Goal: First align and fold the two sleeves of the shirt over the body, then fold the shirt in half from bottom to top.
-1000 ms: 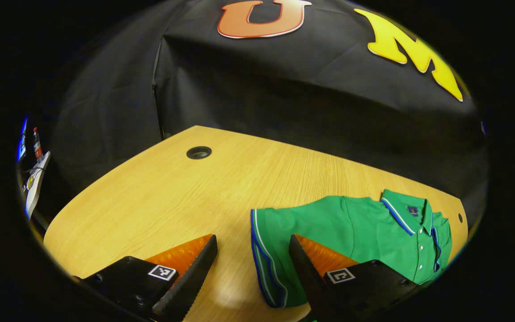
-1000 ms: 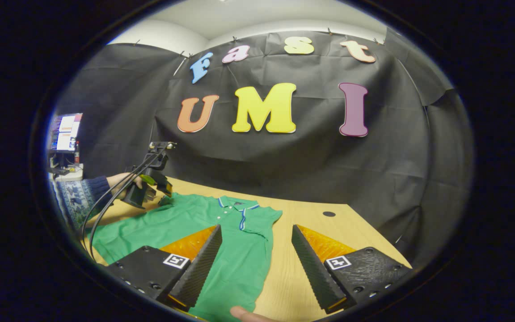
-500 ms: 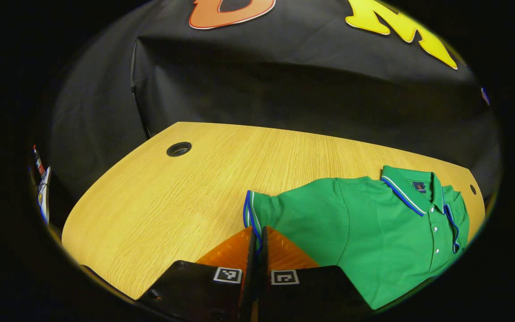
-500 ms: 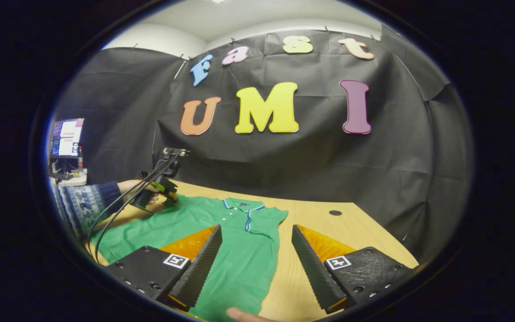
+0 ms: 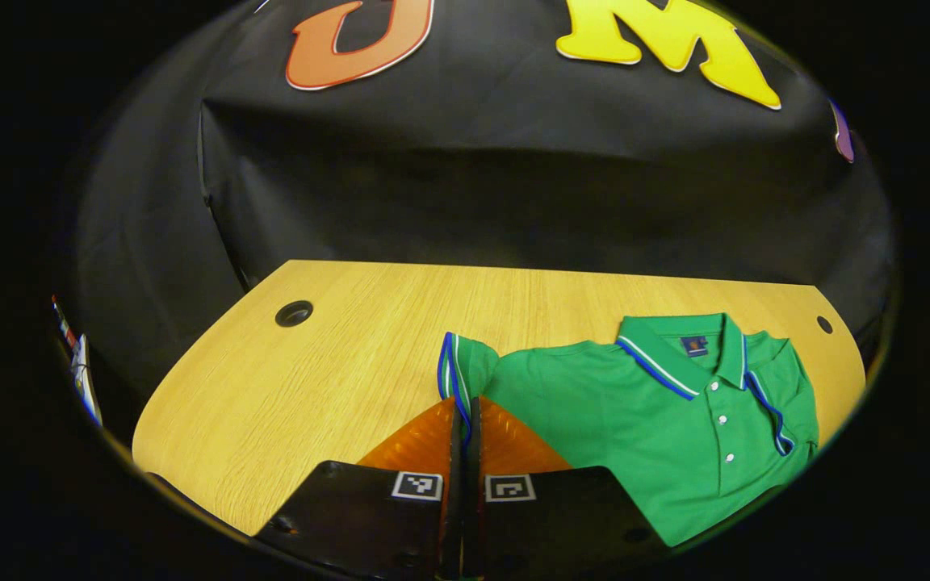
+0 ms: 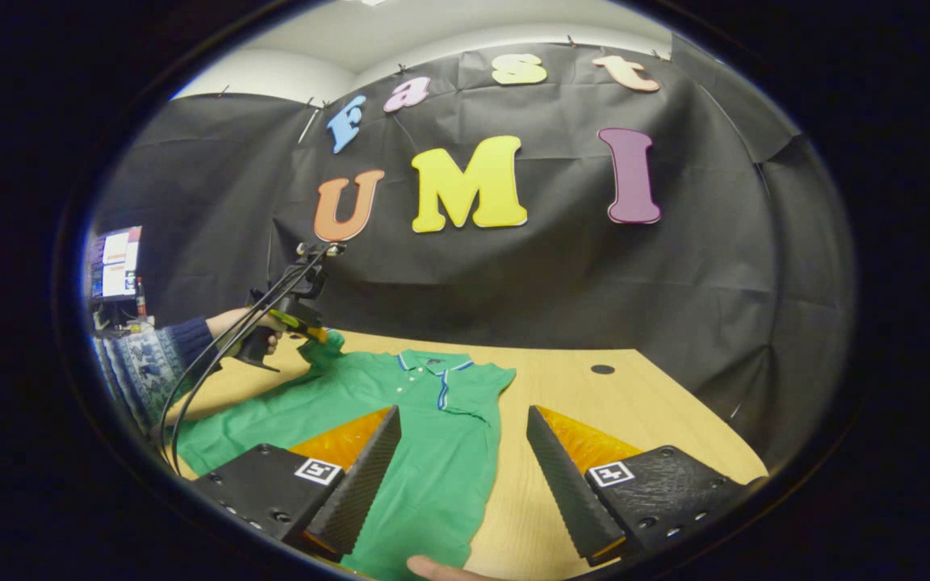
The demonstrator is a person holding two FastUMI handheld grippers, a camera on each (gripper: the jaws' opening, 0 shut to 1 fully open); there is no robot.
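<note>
A green polo shirt (image 5: 659, 403) with blue and white trim lies on the wooden table (image 5: 312, 379), collar toward the booth wall. My left gripper (image 5: 463, 420) is shut on the cuff of the shirt's sleeve (image 5: 457, 373), which is lifted off the table. In the right gripper view the shirt (image 6: 433, 452) spreads below my right gripper (image 6: 461, 460), which hovers open above its body and right edge. Farther off there, the left gripper (image 6: 312, 335) pinches the raised sleeve (image 6: 326, 349), held by a hand (image 6: 243, 323) in a patterned sleeve.
Cable holes (image 5: 294, 313) (image 5: 824, 324) sit in the table's far corners. The table's far edge meets the black cloth wall. A monitor (image 6: 114, 262) stands at the left beyond the table. A fingertip (image 6: 433, 568) shows at the bottom edge of the right gripper view.
My left gripper closed on the sleeve cuff and has lifted it, drawing it toward the collar side. The right gripper stayed open over the shirt, barely moving.
</note>
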